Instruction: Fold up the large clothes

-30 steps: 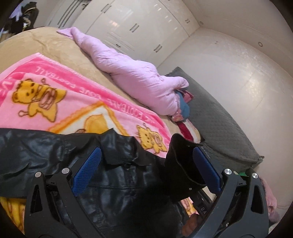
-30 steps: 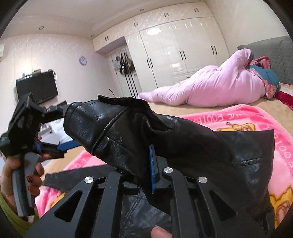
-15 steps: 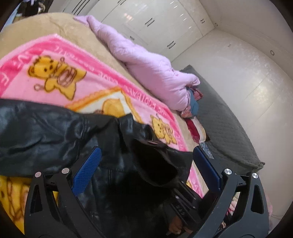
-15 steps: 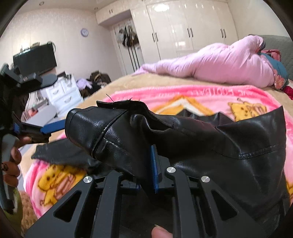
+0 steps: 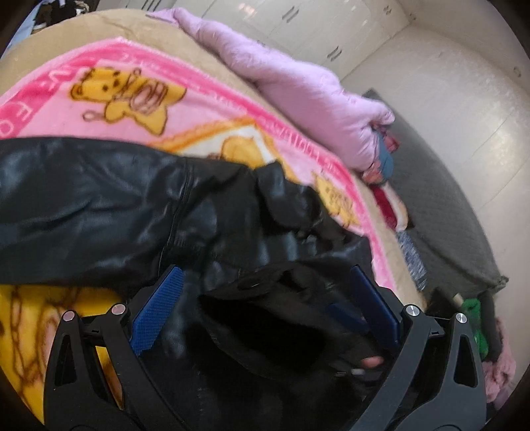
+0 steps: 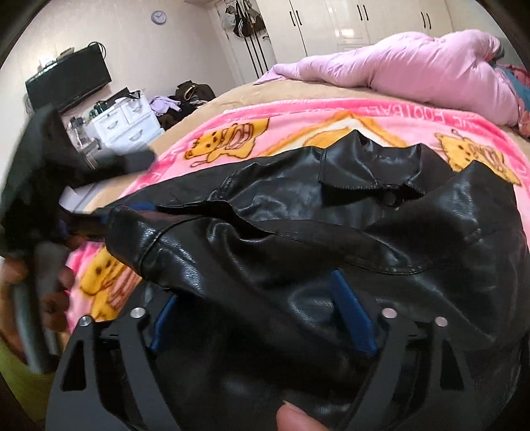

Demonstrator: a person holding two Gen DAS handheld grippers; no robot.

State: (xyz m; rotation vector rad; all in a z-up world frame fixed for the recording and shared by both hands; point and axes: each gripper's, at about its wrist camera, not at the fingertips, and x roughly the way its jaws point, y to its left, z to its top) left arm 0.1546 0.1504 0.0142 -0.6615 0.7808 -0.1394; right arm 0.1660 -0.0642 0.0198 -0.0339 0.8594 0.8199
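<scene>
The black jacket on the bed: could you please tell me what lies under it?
The black jacket lies on a pink cartoon blanket, which shows around it and covers a tan bed. What lies beneath the jacket's middle is hidden.

A big bed (image 6: 212,102) with a tan cover is holding everything up. A pink blanket (image 6: 298,116) with yellow bears is lying flat on the bed, and a black leather jacket (image 6: 298,212) is lying spread out on top of the blanket. A puffy light purple quilt (image 6: 414,63) is lying bunched up along the far side of the bed, a grey pillow (image 5: 440,212) is lying at the head end, and some small bunched clothes (image 5: 384,162) are sitting between the quilt and the pillow.
</scene>
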